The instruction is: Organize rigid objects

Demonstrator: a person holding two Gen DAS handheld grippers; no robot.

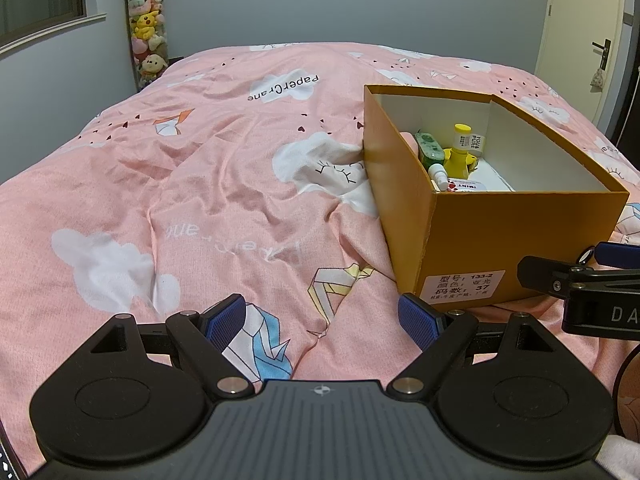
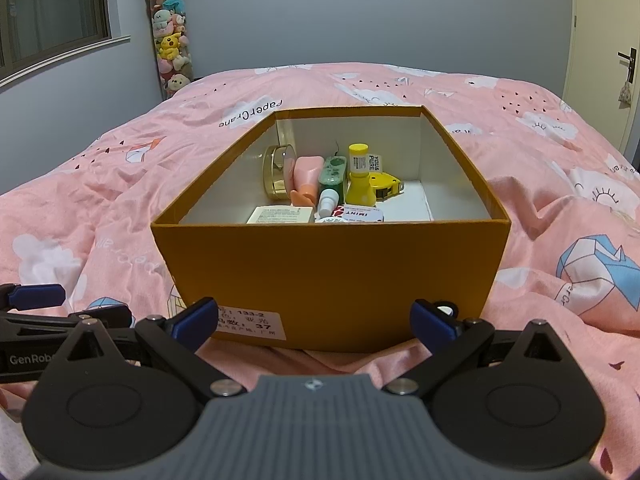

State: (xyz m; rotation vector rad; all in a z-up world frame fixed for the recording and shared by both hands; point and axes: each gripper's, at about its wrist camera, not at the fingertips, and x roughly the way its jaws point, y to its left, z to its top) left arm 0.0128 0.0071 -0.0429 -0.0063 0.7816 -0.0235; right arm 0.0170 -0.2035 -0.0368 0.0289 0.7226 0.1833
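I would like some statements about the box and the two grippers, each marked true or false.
1. The orange box stands on the pink bed cover. True.
2. The box is closed with a lid. False: it is open on top.
3. A yellow bottle is inside the box. True.
4. The right gripper holds the tape measure. False: its jaws are open and empty; the tape measure lies in the box.
5. The left gripper is open. True.

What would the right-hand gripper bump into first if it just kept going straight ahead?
Most likely the near wall of the orange box. The right gripper points squarely at it, fingers open and empty, with only rumpled pink bedspread between. How far off the wall is cannot be told from the fisheye view.
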